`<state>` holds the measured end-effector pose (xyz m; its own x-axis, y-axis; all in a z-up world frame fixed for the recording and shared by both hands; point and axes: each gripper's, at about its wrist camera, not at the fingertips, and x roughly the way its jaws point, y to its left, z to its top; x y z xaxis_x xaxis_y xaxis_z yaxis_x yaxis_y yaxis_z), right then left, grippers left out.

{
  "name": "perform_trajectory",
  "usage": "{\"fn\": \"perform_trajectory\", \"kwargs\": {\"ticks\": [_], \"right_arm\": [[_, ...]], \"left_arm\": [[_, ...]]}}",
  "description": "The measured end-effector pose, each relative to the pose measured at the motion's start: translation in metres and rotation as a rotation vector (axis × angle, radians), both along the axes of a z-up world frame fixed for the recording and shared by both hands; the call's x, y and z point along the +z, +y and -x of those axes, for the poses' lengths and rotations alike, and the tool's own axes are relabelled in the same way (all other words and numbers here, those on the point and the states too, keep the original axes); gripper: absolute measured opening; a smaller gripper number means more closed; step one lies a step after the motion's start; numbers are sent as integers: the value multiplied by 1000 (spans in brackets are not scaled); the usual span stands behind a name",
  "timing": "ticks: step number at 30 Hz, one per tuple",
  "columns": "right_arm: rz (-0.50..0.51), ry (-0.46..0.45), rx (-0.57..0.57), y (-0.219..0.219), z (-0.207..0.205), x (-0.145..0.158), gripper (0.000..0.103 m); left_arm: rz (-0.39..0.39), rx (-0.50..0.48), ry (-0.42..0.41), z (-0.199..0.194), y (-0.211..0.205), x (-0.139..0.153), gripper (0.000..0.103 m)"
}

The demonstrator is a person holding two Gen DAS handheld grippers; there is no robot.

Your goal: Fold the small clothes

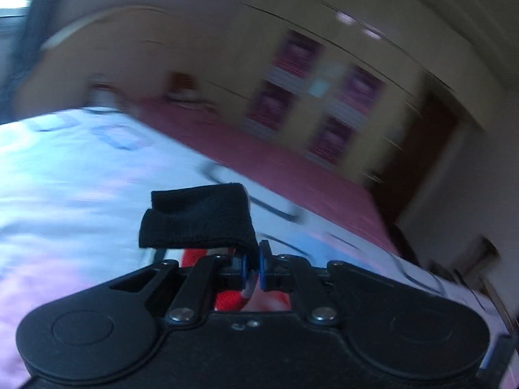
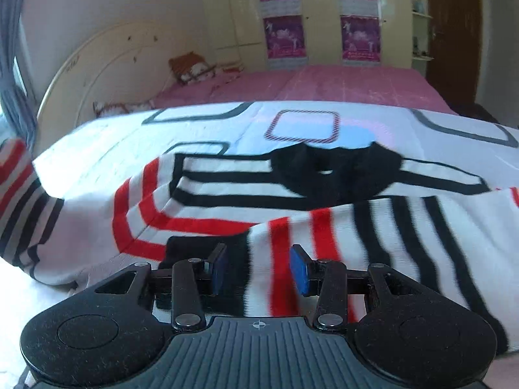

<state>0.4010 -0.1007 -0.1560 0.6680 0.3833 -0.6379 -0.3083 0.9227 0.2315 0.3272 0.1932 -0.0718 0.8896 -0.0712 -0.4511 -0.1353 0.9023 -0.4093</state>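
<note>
Item: striped top (image 2: 292, 201), white w/ red + black bands, black collar (image 2: 337, 171). Loc: spread on white patterned sheet (image 2: 194, 129), on bed w/ pink cover (image 2: 324, 81).
L gripper (image 1: 258, 267): jaws pressed together, pinching cloth edge; black cuff (image 1: 194, 220) flops over L finger, red/white fabric between pads. View badly blurred.
R gripper (image 2: 258, 270): jaws spread, blue pads (image 2: 300, 272) either side of fabric fold; pads not pressing it.
Bkgd: headboard (image 2: 97, 61), purple posters (image 2: 285, 35).
</note>
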Motion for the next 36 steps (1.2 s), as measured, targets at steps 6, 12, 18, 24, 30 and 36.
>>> {"fn": "perform_trajectory", "kwargs": {"ticks": [6,12,18,24,30,36], "right_arm": [[0,-6,-76,-50,15,8,42],[1,12,-129,-95,30,9,42],[-41,35,-127,-109,41,10,44],[-97,12,-87,-93,42,17,80],[-28,-17,27,-46,37,15,80],[65,-38,67,-2,23,4,80]], "left_arm": [[-44,-276,10,-39,-110,-7,7],[-123,-470,131,-62,-194,-53,10],[-252,-501,218,-54,-212,-74,47],[-375,-378,163,-30,-176,-55,83],[-480,-205,234,-9,-123,-69,83],[-488,-101,328,-9,-92,-92,82]]}}
